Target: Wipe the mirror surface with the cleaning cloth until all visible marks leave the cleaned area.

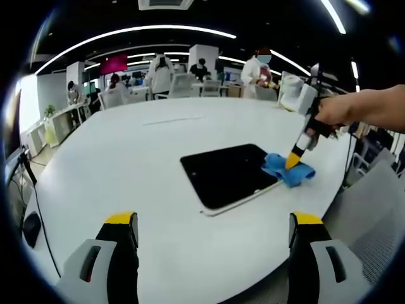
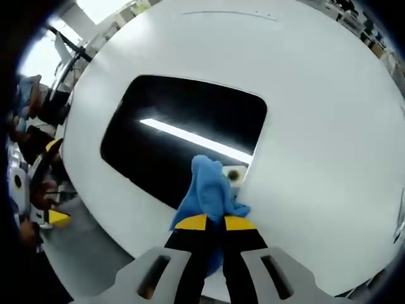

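Observation:
A dark rectangular mirror (image 1: 226,173) lies flat on the white table (image 1: 126,158); in the right gripper view the mirror (image 2: 183,120) reflects a ceiling light strip. A blue cleaning cloth (image 1: 289,169) rests at the mirror's right edge, partly on the table. My right gripper (image 1: 295,158), held by a hand, is shut on the cloth and presses it down there. In the right gripper view, the gripper (image 2: 215,223) is shut on the blue cloth (image 2: 207,193), which covers the mirror's near corner. My left gripper (image 1: 212,231) hangs open above the table's near edge, short of the mirror.
Several people in white stand among desks and chairs (image 1: 183,82) beyond the table's far side. A cable (image 1: 31,190) hangs off the table's left edge. A grey chair (image 1: 373,215) stands at the right. My left gripper (image 2: 47,183) appears at the left of the right gripper view.

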`<state>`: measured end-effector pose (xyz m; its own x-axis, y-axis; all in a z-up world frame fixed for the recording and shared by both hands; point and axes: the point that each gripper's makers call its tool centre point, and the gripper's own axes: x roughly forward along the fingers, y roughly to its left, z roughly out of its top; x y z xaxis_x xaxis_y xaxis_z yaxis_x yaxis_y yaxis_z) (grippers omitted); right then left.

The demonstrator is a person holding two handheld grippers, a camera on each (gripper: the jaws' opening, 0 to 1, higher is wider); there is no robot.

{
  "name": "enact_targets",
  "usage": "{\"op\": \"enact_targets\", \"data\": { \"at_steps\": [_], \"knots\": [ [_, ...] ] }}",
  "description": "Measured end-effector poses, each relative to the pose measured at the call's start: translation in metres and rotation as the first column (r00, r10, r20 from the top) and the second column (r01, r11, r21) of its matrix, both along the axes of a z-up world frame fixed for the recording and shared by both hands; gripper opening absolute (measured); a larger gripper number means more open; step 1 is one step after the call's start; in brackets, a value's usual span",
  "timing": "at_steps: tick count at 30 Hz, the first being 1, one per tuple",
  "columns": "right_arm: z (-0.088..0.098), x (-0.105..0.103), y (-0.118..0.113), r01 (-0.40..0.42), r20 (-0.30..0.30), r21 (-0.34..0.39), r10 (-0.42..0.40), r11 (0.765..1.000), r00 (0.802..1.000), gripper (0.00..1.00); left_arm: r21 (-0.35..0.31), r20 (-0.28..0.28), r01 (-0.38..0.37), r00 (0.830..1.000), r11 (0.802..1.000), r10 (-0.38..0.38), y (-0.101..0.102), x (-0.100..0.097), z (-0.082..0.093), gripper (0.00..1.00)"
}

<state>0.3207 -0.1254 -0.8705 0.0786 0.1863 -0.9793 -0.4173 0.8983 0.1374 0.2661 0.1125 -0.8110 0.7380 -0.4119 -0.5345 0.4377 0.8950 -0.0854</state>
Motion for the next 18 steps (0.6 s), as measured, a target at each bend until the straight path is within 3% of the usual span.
{"op": "enact_targets", "data": {
  "at_steps": [18],
  "knots": [
    [0.005, -0.005, 0.016, 0.006, -0.006, -0.019, -0.006, 1.0, 1.0, 0.02, -0.01, 0.003, 0.0, 1.0, 1.0, 0.0, 0.001, 0.001, 0.001, 1.0]
  ]
}}
